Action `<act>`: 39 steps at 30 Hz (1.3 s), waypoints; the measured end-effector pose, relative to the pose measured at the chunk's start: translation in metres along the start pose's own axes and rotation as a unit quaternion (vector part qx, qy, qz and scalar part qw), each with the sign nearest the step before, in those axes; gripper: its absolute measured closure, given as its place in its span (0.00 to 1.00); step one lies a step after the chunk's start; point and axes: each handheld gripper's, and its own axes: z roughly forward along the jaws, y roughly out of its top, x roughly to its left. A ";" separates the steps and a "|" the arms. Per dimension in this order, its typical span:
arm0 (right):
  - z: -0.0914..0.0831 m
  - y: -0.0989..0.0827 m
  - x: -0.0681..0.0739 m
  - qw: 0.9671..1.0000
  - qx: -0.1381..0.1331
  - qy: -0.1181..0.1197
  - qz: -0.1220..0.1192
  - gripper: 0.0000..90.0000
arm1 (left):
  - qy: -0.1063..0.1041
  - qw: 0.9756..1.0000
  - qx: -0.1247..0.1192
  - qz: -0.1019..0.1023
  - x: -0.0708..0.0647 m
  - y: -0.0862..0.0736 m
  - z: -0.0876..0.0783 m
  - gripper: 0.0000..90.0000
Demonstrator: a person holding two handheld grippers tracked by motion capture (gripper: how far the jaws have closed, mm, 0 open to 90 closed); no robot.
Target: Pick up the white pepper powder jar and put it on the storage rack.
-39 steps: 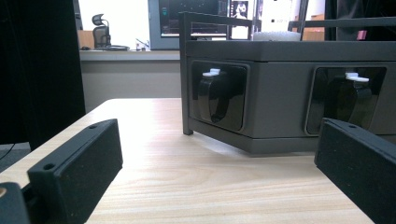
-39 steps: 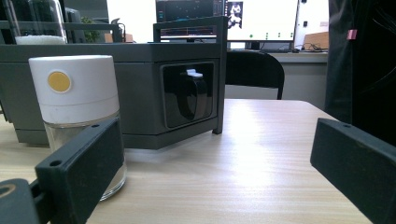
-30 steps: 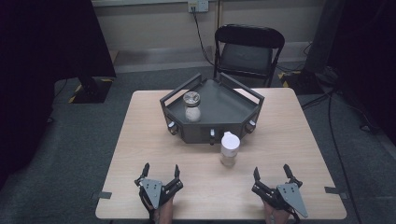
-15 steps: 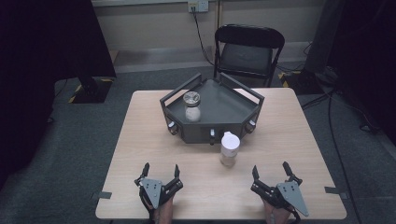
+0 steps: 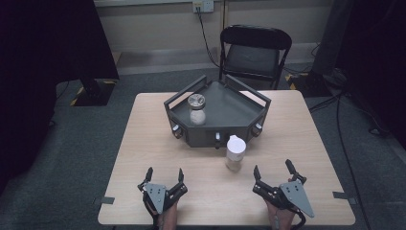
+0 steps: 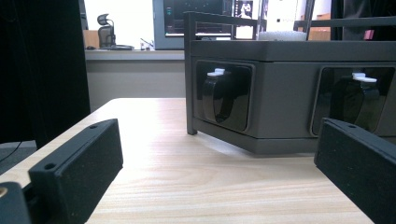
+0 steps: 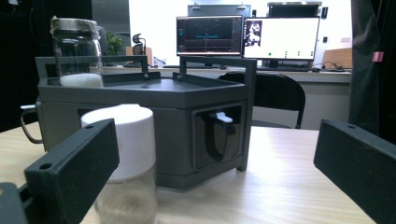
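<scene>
A dark grey angular platform (image 5: 230, 112) with rails stands at the table's middle back. On it sits a glass jar (image 5: 197, 108) with a metal lid and white contents, also seen as the jar (image 7: 77, 51) in the right gripper view. A white-capped jar (image 5: 235, 152) stands on the table just in front of the platform; the same white-capped jar (image 7: 128, 168) rises close behind the left jaw in the right gripper view. My left gripper (image 5: 163, 175) rests open near the front edge, left of centre. My right gripper (image 5: 273, 170) is open too, just right of and nearer than the white-capped jar.
A black folding chair (image 5: 253, 52) stands behind the wooden table (image 5: 306, 129). The platform's front faces carry recessed black latches (image 6: 223, 95) with white tabs. Monitors (image 7: 247, 35) glow on a far desk. Dark curtains hang at both sides of the room.
</scene>
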 end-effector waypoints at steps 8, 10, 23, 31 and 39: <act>0.011 0.006 0.009 1.000 0.001 0.016 0.001 0.00 | 0.000 1.000 0.000 0.000 0.000 0.000 0.000 0.00; 0.014 0.007 0.011 1.000 0.001 0.020 0.004 0.00 | 0.000 1.000 0.000 0.000 0.000 0.000 0.000 0.00; 0.036 0.008 0.025 0.999 0.008 0.042 0.005 0.00 | 0.003 1.000 0.000 0.000 -0.001 0.000 0.000 0.00; 0.052 0.007 0.029 0.998 0.029 0.055 0.005 0.01 | 0.003 1.000 0.000 0.000 -0.001 0.000 0.000 0.00; 0.067 0.001 0.033 0.997 0.043 0.063 0.003 0.04 | 0.002 1.000 0.000 0.000 -0.001 0.000 0.000 0.00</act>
